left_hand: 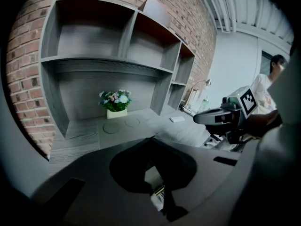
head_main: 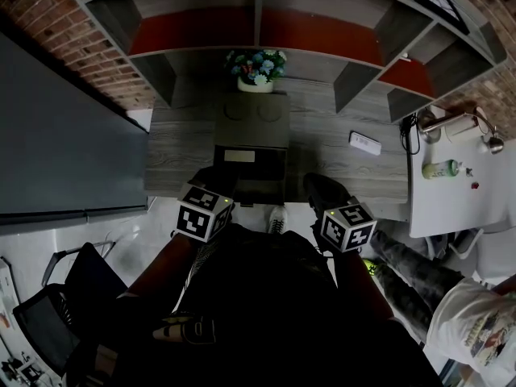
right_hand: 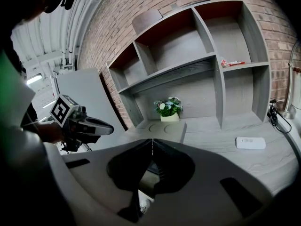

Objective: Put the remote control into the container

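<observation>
One remote control (head_main: 365, 143): flat white slab, alone on the worktop (head_main: 330, 164), right of the container and well apart from it, with bare wood grain all round.
Container (head_main: 251, 123): squarish grey box at the worktop's middle, two round marks on its top face; contents out of sight.
Flower pot (head_main: 255, 85): white, just behind the container.
Left claw (left_hand: 151, 139): jaws together, holding nothing, near the worktop's front edge.
Right claw (right_hand: 152, 141): jaws together, holding nothing, near the same edge.
Shelves (head_main: 258, 31): grey board, red backs, standing over the worktop.
White table (head_main: 451, 208): right of the worktop, carrying a green bottle (head_main: 439, 168).
</observation>
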`<state>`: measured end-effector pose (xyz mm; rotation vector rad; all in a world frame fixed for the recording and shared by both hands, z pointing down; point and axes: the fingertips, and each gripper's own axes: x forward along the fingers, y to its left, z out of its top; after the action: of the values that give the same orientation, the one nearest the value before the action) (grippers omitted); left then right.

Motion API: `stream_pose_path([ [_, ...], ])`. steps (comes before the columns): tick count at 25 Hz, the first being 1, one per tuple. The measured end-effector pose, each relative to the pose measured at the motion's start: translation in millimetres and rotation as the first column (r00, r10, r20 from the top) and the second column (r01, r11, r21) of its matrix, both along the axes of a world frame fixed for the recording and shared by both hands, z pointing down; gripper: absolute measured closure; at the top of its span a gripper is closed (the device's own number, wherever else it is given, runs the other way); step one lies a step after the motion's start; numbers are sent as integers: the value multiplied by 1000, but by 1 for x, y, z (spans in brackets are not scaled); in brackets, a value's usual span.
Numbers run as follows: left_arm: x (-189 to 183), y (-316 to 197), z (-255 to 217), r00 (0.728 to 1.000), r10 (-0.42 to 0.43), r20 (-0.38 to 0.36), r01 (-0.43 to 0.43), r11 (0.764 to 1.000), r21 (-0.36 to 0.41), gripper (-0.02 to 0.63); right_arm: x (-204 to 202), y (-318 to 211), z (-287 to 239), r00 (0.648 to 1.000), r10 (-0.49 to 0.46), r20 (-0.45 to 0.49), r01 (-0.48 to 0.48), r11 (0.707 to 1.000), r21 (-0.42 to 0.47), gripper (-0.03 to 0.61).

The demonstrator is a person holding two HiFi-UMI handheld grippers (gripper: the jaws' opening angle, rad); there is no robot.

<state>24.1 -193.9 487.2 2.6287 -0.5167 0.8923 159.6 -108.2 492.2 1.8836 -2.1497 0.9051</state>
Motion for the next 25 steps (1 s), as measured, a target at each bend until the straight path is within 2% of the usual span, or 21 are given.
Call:
stream_pose_path([
  [7,36,9,5,1000,11,14,-11,1000,14,607,49,10,20,999,14,-48,-16,999,-38,569],
  [12,58,11,13,1000,-11,26,10,1000,6,607,106,16,52,985,-3,-174,-15,994,-104,569],
  [15,69,13,17,999,-33,36,33,999,10,608,145,17,73,960,-40,-277,-3,988,-155,568],
  [20,72,17,18,995,-77,60,75,997,33,607,221,21,127,868,-147,-474,7,959,-284,562],
  [22,67,19,20,992,-102,68,100,994,32,607,240,18,143,802,-237,-548,48,940,-337,518],
  [25,56,18,19,986,-149,76,147,988,38,607,259,9,158,680,-383,-626,127,902,-414,448],
])
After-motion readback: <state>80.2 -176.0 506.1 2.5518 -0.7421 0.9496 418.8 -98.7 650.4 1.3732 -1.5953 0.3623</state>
